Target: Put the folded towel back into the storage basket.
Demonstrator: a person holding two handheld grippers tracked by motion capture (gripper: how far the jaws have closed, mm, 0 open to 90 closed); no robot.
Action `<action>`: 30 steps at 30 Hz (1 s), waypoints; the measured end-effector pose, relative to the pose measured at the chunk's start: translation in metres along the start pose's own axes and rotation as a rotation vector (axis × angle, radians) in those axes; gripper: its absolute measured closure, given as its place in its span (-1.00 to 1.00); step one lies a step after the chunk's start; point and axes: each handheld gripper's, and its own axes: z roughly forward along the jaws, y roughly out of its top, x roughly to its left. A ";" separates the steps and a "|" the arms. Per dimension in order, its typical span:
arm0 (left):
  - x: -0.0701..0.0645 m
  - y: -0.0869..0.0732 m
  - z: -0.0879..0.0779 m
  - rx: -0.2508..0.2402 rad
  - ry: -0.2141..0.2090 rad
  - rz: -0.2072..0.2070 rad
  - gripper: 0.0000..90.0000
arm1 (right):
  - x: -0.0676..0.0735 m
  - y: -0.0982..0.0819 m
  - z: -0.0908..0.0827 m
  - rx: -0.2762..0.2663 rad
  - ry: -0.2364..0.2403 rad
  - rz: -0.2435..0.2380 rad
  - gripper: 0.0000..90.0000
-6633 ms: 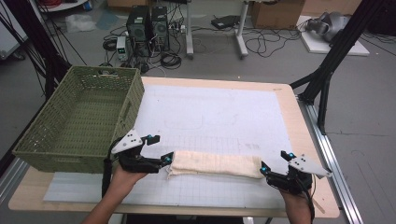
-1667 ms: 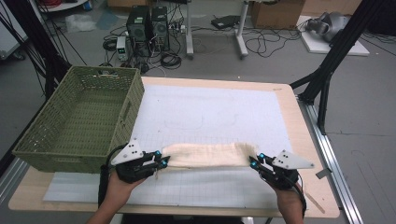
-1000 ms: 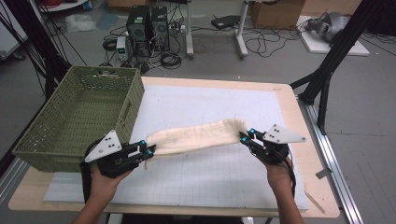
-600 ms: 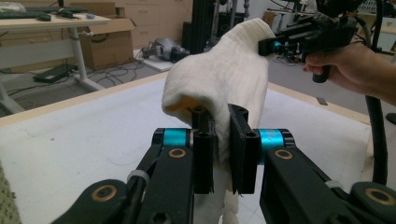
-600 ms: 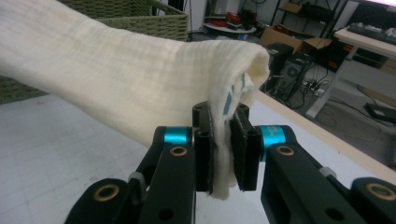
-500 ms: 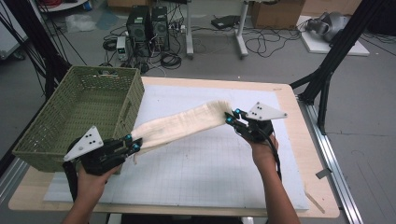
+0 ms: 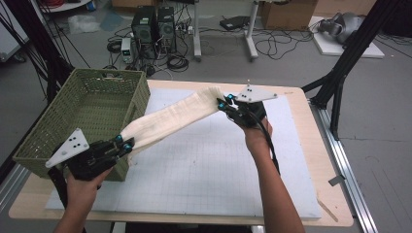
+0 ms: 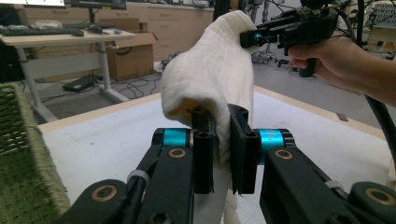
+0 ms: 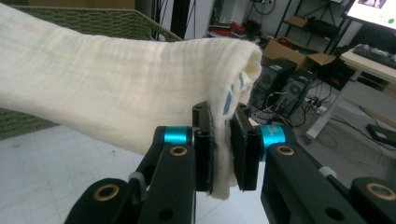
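Observation:
A folded cream cloth [image 7: 170, 119] hangs stretched in the air between my two grippers, above the white mat [image 7: 204, 170]. My left gripper [image 7: 125, 143] is shut on its near end, right at the front corner of the green basket [image 7: 87, 109]. In the left gripper view the cloth [image 8: 210, 79] is pinched between the black jaws of that gripper [image 8: 223, 140]. My right gripper [image 7: 223, 103] is shut on the far end, raised over the back of the mat. The right gripper view shows the cloth [image 9: 121, 79] clamped in the right gripper [image 9: 224, 144].
The woven green basket stands open at the table's left edge. The wooden table [image 7: 320, 160] reaches beyond the mat on the right. Computer towers [image 7: 153, 24], cables and desk legs stand on the floor behind the table.
Both grippers have lifted the cloth off the mat and carried it leftward and away. The right one rose toward the back; the left one went to the basket's corner.

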 end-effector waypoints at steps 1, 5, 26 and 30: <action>0.001 0.000 -0.001 -0.001 0.005 -0.001 0.80 | 0.001 0.003 0.004 0.001 0.001 -0.002 0.80; 0.004 0.002 -0.005 -0.002 0.024 -0.004 0.80 | 0.002 0.013 0.015 0.007 -0.001 -0.007 0.81; 0.022 0.008 -0.032 -0.016 0.143 0.034 0.81 | 0.015 0.074 0.103 -0.011 -0.008 -0.024 0.81; 0.026 0.008 -0.037 -0.030 0.156 0.023 0.81 | 0.019 0.084 0.116 -0.011 -0.002 -0.032 0.81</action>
